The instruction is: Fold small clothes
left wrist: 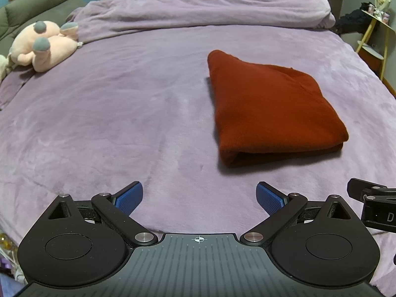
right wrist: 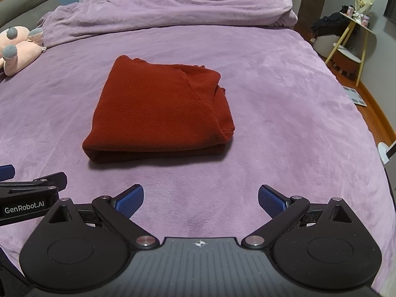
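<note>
A rust-red knit garment [left wrist: 272, 109] lies folded into a thick, roughly square bundle on the bed [left wrist: 123, 113], which is covered by a purple plush blanket. In the left wrist view the garment sits right of centre in the middle of the frame; in the right wrist view it [right wrist: 158, 113] sits slightly left of centre. Its folded edge faces the cameras, with layers visible along that near side, and a diagonal seam runs across its top. The left tool [left wrist: 199, 194] fills the bottom of its frame with both blue-padded fingers [left wrist: 130, 196] spread wide apart, holding nothing, above bare blanket and well short of the garment. The right tool [right wrist: 200, 195] stands the same way at the bottom of its own frame, its blue pads [right wrist: 272, 201] spread wide and empty, also apart from the garment. Each tool's black body edges into the other's view at the lower side. A bunched purple duvet [left wrist: 198, 7] runs across the top of both frames. A pink plush toy [left wrist: 42, 47] with grey feet lies at the upper left. At the upper right a small side table [right wrist: 356, 24] with yellow legs stands beside the bed.
</note>
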A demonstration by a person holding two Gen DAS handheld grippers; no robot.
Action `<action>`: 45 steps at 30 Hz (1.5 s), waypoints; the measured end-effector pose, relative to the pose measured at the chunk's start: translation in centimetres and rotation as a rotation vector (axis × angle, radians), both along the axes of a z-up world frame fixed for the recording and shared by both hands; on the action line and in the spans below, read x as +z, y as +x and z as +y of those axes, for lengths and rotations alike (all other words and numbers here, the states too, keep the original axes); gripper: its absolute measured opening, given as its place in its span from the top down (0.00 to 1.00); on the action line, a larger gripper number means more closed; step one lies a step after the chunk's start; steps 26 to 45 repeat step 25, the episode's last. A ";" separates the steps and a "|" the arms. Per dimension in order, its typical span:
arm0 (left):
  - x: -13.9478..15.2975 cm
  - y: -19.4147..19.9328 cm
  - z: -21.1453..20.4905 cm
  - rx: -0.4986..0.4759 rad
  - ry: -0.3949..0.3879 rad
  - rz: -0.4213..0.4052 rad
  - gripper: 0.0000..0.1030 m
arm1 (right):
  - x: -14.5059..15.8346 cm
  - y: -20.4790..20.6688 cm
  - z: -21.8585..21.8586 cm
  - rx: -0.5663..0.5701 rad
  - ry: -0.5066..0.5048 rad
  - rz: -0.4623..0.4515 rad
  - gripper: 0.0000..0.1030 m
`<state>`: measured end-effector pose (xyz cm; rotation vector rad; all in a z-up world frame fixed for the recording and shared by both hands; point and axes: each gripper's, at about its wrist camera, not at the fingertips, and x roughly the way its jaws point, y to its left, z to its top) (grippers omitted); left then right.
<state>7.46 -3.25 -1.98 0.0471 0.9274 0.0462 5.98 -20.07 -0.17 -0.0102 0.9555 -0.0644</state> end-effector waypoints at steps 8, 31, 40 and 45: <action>-0.1 -0.2 0.0 0.001 0.009 -0.013 0.02 | 0.0 0.1 0.0 0.004 -0.006 0.000 0.04; -0.2 -0.1 -0.4 -0.027 0.036 -0.023 0.02 | -0.3 0.0 0.3 0.008 -0.020 -0.002 0.04; -0.2 -0.1 -0.4 -0.027 0.036 -0.023 0.02 | -0.3 0.0 0.3 0.008 -0.020 -0.002 0.04; -0.2 -0.1 -0.4 -0.027 0.036 -0.023 0.02 | -0.3 0.0 0.3 0.008 -0.020 -0.002 0.04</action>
